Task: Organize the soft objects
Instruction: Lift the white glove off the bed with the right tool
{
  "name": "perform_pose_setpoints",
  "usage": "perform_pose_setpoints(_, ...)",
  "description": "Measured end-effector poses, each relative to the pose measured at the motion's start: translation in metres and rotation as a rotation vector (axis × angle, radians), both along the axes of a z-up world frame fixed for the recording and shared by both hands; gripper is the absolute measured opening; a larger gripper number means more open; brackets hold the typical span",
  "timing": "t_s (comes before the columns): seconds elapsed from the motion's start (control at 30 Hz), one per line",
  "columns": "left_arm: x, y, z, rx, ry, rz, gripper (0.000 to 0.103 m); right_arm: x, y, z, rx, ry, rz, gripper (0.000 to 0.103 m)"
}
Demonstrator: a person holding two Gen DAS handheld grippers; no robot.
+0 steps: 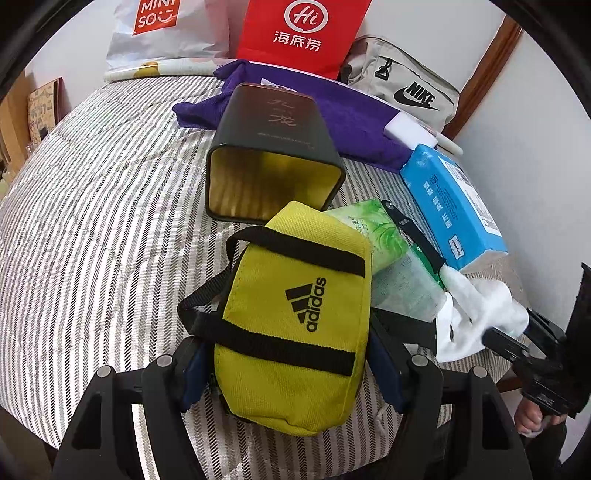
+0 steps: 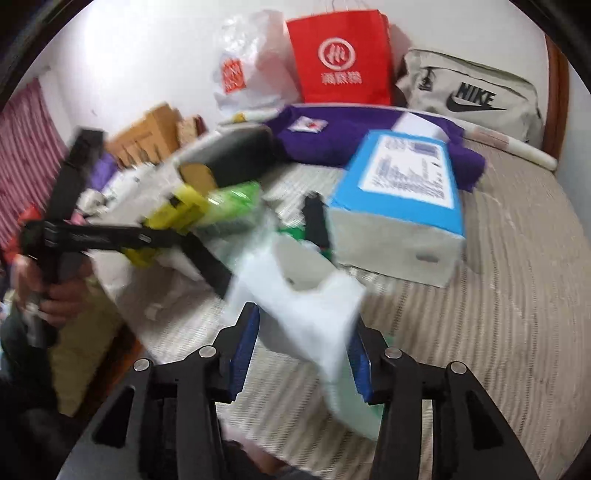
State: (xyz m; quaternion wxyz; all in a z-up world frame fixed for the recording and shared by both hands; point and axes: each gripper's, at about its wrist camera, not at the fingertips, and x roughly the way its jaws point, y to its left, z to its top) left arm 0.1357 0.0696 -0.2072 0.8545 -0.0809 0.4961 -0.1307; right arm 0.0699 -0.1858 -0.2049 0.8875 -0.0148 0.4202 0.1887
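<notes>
The left gripper (image 1: 291, 369) has its jaws clenched on the yellow pouch (image 1: 295, 317), one blue pad against each side of the pouch's near end. The pouch stands tilted up off the bed (image 1: 103, 206), its logo facing the camera and its black straps across it. Just beyond its far end lies a dark tin (image 1: 273, 170) on its side, the open gold mouth turned toward the pouch. A green tissue pack (image 1: 373, 232) pokes out from behind the pouch on the right, and past that a blue tissue box (image 1: 450, 206) lies along the bed.

The right gripper (image 2: 303, 354) has its jaws parted, with no earlier picture to compare. A white cloth (image 2: 306, 295) lies between its pads; the view is blurred, so I cannot tell whether the pads touch it, though they look released. In the left view the cloth (image 1: 476, 310) lies on the bed just right of the pouch, at the tip of that gripper.

The bed carries a grey-and-white striped quilt. At its far edge, against a white wall (image 1: 535, 122), stand a red paper bag (image 1: 303, 33), a white plastic bag (image 1: 162, 29) and a beige bag (image 1: 406, 85), with a purple cloth (image 1: 332, 110) spread before them. A wooden frame (image 1: 487, 74) runs up the wall at right. A hand (image 2: 55, 291) grips the left gripper's handle in the right view
</notes>
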Motion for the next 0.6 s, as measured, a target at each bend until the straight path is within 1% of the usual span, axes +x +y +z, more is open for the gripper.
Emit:
perform_pose_setpoints(0.07,-0.002,0.003,0.000,0.001,0.000,0.002,0.072,0.000,-0.009,-0.003,-0.057,-0.005,-0.041,0.048)
perform_pose_setpoints(0.13,-0.003,0.006,0.000,0.000,0.001,0.005,0.072,-0.004,-0.019,-0.001,-0.085,-0.023,-0.072,0.053)
perform_pose_setpoints(0.17,-0.004,0.007,0.000,-0.001,0.001,0.007,0.072,-0.006,-0.023,0.001,-0.090,-0.034,-0.083,0.054)
perform_pose_setpoints(0.2,-0.004,0.008,0.000,-0.003,0.001,0.008,0.072,-0.008,-0.027,0.004,-0.088,-0.043,-0.088,0.059)
perform_pose_setpoints(0.23,-0.004,0.008,0.000,-0.005,0.001,0.009,0.072,-0.009,-0.028,0.006,-0.085,-0.046,-0.084,0.066)
perform_pose_setpoints(0.27,-0.004,0.009,0.000,-0.004,0.001,0.008,0.072,-0.009,-0.028,0.008,-0.085,-0.049,-0.077,0.069)
perform_pose_setpoints(0.37,-0.006,0.010,0.001,0.004,0.001,0.014,0.072,-0.013,-0.026,0.016,-0.069,-0.087,-0.069,0.071)
perform_pose_setpoints(0.43,-0.008,0.013,0.002,0.008,0.001,0.021,0.072,-0.015,-0.021,0.017,-0.025,-0.095,-0.041,0.083)
perform_pose_setpoints(0.5,-0.009,0.015,0.002,0.011,0.001,0.030,0.072,-0.014,-0.014,0.012,-0.012,-0.090,-0.020,0.084)
perform_pose_setpoints(0.6,-0.012,0.020,0.002,0.016,0.005,0.045,0.072,-0.006,0.003,-0.005,-0.055,-0.056,0.020,0.084)
